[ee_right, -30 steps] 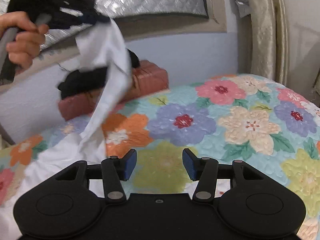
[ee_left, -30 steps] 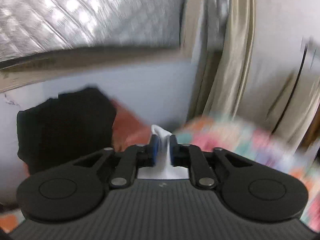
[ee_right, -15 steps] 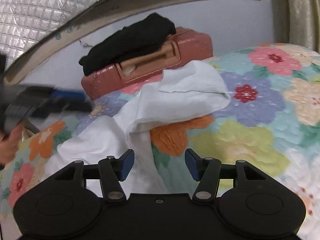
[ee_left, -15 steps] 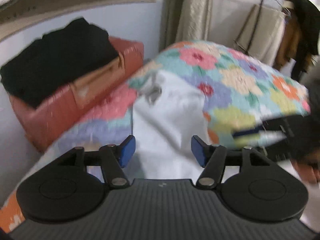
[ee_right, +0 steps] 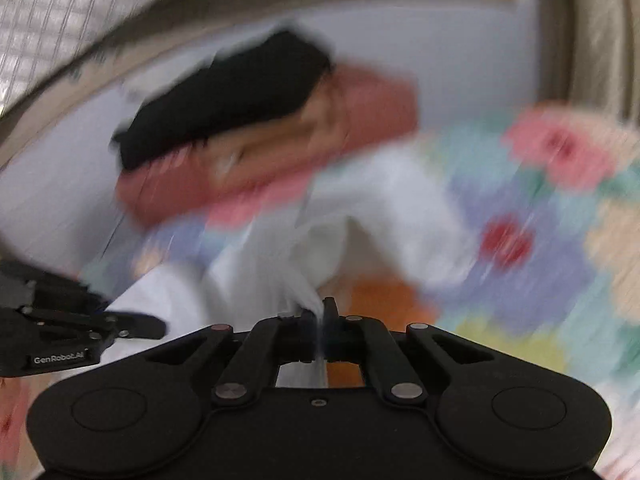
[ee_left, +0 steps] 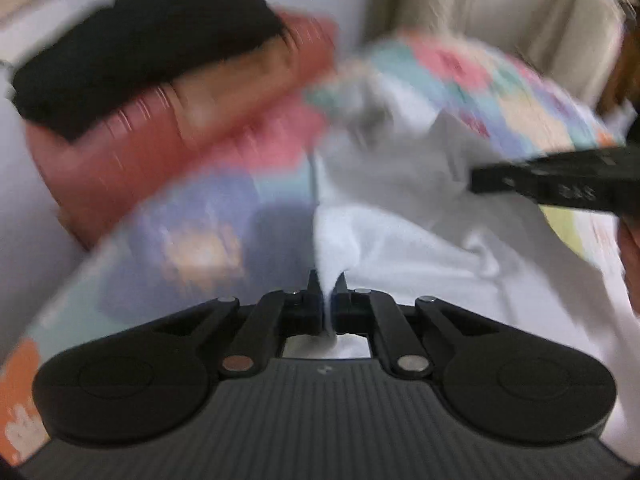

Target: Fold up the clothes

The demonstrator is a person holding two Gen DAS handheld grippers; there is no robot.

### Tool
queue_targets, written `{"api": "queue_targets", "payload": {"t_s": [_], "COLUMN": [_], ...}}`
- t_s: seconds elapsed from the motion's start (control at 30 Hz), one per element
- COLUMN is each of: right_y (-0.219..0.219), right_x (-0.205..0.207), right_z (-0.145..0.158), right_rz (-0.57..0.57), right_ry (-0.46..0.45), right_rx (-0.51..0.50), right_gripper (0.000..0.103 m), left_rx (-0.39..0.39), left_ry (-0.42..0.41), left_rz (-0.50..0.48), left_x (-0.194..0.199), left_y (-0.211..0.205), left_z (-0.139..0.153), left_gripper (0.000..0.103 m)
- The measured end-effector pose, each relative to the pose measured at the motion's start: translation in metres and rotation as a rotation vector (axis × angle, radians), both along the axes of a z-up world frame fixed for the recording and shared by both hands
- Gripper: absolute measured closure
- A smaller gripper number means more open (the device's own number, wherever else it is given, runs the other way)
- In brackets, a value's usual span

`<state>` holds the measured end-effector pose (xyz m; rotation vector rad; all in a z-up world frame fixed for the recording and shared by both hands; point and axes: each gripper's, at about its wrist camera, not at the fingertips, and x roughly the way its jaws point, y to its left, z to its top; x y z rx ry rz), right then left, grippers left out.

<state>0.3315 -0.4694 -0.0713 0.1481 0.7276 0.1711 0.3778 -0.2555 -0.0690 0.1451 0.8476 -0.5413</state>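
A white garment [ee_left: 420,248] lies crumpled on a flowered bedspread [ee_left: 192,240]. In the left wrist view my left gripper [ee_left: 329,286] is shut on a fold of that white cloth at its near edge. My right gripper [ee_right: 319,312] is shut on another bunched fold of the white garment [ee_right: 360,216]. The right gripper also shows as a black bar at the right edge of the left wrist view [ee_left: 560,184], and the left gripper sits at the left edge of the right wrist view [ee_right: 60,328]. Both views are blurred.
A reddish-brown suitcase [ee_right: 360,120] lies at the back of the bed against a pale wall, with folded black clothing [ee_right: 224,96] on top. Beige curtains [ee_left: 500,20] hang at the right. A hand [ee_left: 630,252] shows at the right edge.
Both grippers stood open half a second ago and have now shut on folds of the white garment. The left gripper dropped the cloth onto the bed, came down and took hold again.
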Motion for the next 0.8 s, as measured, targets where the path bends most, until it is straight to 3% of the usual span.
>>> {"api": "queue_targets", "payload": {"t_s": [0.1, 0.17, 0.23, 0.3, 0.37, 0.43, 0.53, 0.6, 0.67, 0.8], "right_y": [-0.005, -0.012, -0.024, -0.038, -0.052, -0.062, -0.075, -0.085, -0.091, -0.09], "right_x": [0.003, 0.009, 0.013, -0.006, -0.035, -0.06, -0.096, -0.12, -0.141, -0.178], "right_z": [0.006, -0.007, -0.02, -0.02, -0.012, -0.005, 0.004, 0.01, 0.013, 0.014], "right_rz": [-0.079, -0.109, -0.149, -0.228, -0.299, -0.325, -0.351, -0.364, -0.394, -0.363], "right_ry": [-0.069, -0.016, 0.05, 0.047, 0.008, -0.011, -0.014, -0.014, -0.002, 0.071], "right_rx": [-0.118, -0.127, -0.106, -0.04, 0.054, 0.135, 0.227, 0.267, 0.268, 0.25], "right_gripper": [0.099, 0.099, 0.091, 0.058, 0.046, 0.046, 0.046, 0.046, 0.046, 0.046], "left_rx": [0.02, 0.162, 0.303, 0.255, 0.184, 0.133, 0.135, 0.131, 0.106, 0.141], "left_ry": [-0.082, -0.13, -0.118, -0.069, -0.015, 0.021, 0.02, 0.022, 0.001, 0.03], "left_rz": [-0.005, 0.008, 0.051, 0.088, 0.126, 0.168, 0.208, 0.233, 0.237, 0.314], "left_x": [0.006, 0.009, 0.009, -0.002, -0.017, -0.044, -0.093, -0.123, -0.149, -0.192], "left_y": [-0.022, -0.04, -0.047, -0.031, -0.009, 0.017, 0.048, 0.067, 0.087, 0.136], "left_z": [0.011, 0.003, -0.008, -0.005, 0.003, 0.013, 0.022, 0.026, 0.025, 0.018], "left_gripper": [0.096, 0.076, 0.061, 0.058, 0.054, 0.049, 0.04, 0.039, 0.032, 0.032]}}
